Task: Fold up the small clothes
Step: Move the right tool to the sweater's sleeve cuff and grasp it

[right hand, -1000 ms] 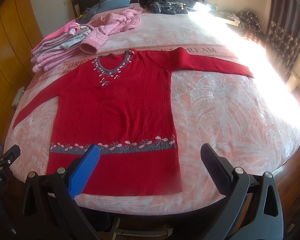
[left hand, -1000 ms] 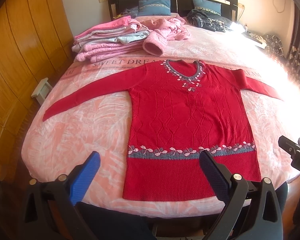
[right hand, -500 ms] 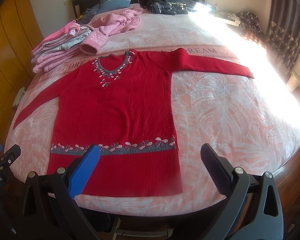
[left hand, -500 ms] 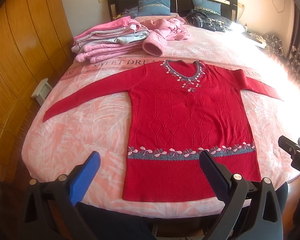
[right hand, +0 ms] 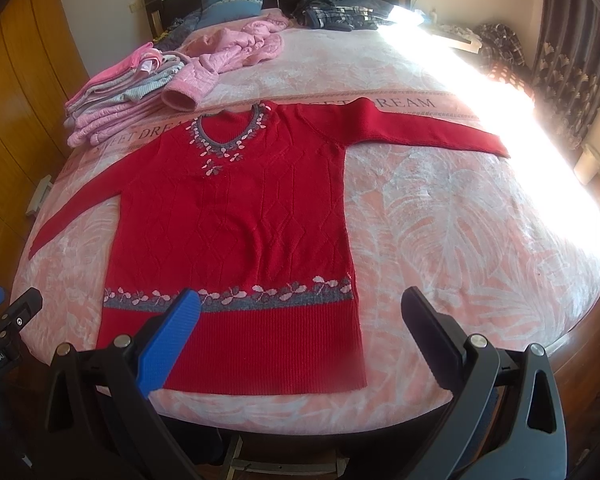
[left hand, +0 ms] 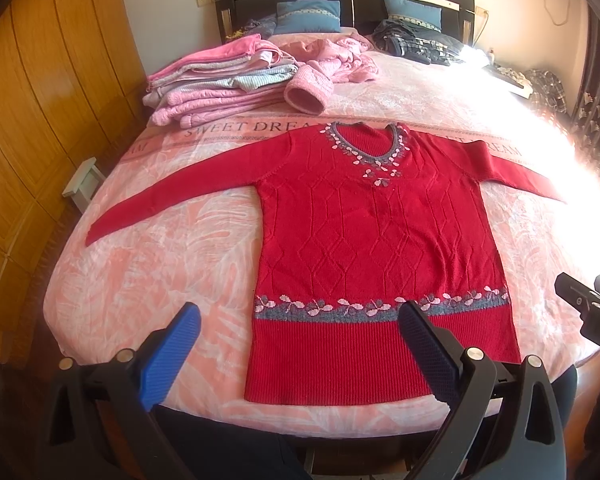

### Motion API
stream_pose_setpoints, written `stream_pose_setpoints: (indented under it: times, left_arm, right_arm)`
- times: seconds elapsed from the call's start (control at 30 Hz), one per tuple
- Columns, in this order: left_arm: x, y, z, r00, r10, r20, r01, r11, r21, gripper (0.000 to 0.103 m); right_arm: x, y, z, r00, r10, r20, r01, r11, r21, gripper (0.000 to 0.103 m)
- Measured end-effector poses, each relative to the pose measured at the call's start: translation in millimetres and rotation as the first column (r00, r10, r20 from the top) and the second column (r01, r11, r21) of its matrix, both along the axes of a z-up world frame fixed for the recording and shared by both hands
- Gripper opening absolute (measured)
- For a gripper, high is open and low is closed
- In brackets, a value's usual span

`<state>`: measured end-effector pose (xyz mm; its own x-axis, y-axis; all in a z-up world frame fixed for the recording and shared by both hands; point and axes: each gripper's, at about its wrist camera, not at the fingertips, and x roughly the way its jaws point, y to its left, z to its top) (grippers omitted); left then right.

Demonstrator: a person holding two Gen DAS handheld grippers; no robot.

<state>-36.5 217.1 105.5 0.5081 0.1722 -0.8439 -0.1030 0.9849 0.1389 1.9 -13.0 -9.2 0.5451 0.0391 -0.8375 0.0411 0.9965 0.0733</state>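
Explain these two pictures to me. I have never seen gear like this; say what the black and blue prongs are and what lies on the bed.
Each picture comes from a camera on a hand-held gripper, looking along its two fingers. One view shows the left gripper, the other the right gripper. Both are open and hold nothing. A red sweater lies flat on the bed, sleeves spread. Behind it sit folded pink clothes and a crumpled pink garment.
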Motion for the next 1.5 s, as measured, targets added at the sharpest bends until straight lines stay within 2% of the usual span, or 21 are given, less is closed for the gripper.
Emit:
stream_pose_setpoints:
  times: [0.7,0.87,0.97,1.03,1.17,1.23,1.37,1.5]
  left_arm:
    - [8.9,-8.4,-3.2,1.0,-0.004,-0.011,0.004,1.0,-0.006,0.099]
    - [28.9,-4.2,-19.0,1.0,0.017,-0.017,-0.018,0.999,-0.049,0.099]
    - [51.3,-1.5,-31.9,0.999,0.032,-0.012,-0.033,0.993,-0.11,0.099]
    - [73.5,-3.5,-40.8,0.998,0.055,-0.038,-0.059,0.991,-0.119,0.099]
    - [121.0,-17.9,-53.1,0.996,0.071,-0.047,-0.075,0.992,-0.104,0.099]
    - [145.2,-26.3,-57.1,0.996,0.079,-0.038,-0.083,0.989,-0.119,0.099]
    - [193.8,-45.4,-66.3,0.996,0.086,-0.027,-0.089,0.985,-0.146,0.099]
    - [234.3,-65.4,-77.3,0.995,0.096,-0.015,-0.098,0.982,-0.164,0.099]
  right_arm:
    - [2.9,-7.5,-1.6,1.0,-0.006,-0.002,0.006,1.0,0.012,0.1]
    - [20.4,-29.2,-9.5,1.0,0.013,0.0,-0.013,0.997,0.073,0.1]
    - [48.1,-65.0,-14.1,1.0,0.004,0.005,-0.004,0.992,0.125,0.1]
    - [73.7,-101.1,-17.1,0.999,-0.043,0.0,0.043,0.989,0.14,0.1]
    - [134.0,-188.6,-30.9,0.986,-0.164,-0.021,0.165,0.982,0.088,0.1]
    - [165.7,-237.5,-43.2,0.978,-0.206,-0.042,0.209,0.973,0.097,0.1]
    - [222.1,-333.1,-74.3,0.949,-0.288,-0.127,0.305,0.943,0.137,0.099]
    - [263.4,-407.4,-100.4,0.915,-0.367,-0.168,0.387,0.915,0.113,0.099]
